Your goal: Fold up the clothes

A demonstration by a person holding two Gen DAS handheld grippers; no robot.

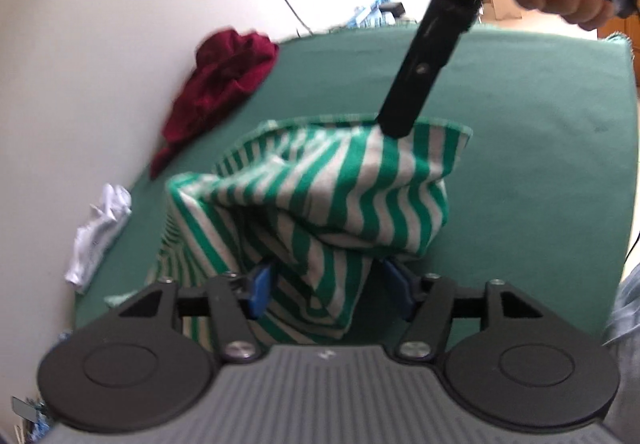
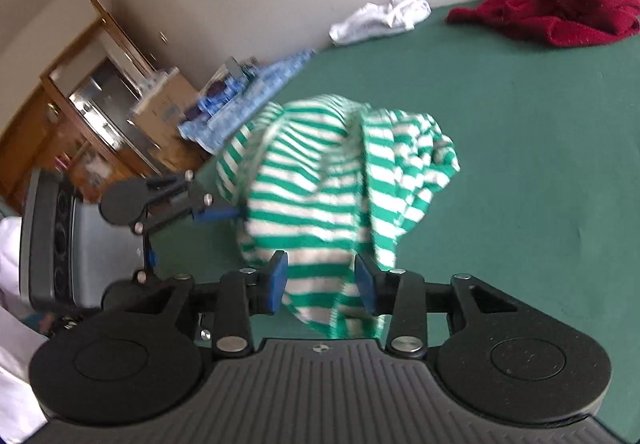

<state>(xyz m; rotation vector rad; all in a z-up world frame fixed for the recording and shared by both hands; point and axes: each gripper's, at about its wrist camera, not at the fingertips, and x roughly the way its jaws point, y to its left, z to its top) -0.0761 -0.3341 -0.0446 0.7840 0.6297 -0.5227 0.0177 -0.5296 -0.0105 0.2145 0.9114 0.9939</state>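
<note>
You have the striped shirt (image 1: 312,180) bunched mid-worktop (image 1: 520,124), lifted between both grippers, left gripper (image 1: 326,284) and right gripper (image 2: 322,280) each parted with cloth between unpressed pads, apparently letting go to regrip.

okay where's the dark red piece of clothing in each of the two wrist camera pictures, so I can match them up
Left wrist view: the dark red garment lies bunched at upper left, at the green surface's far edge by the wall.
Right wrist view: the dark red garment sits in the top right corner, against the wall.
Shared landmark: the white crumpled cloth lies beside it along that wall in both.
</note>
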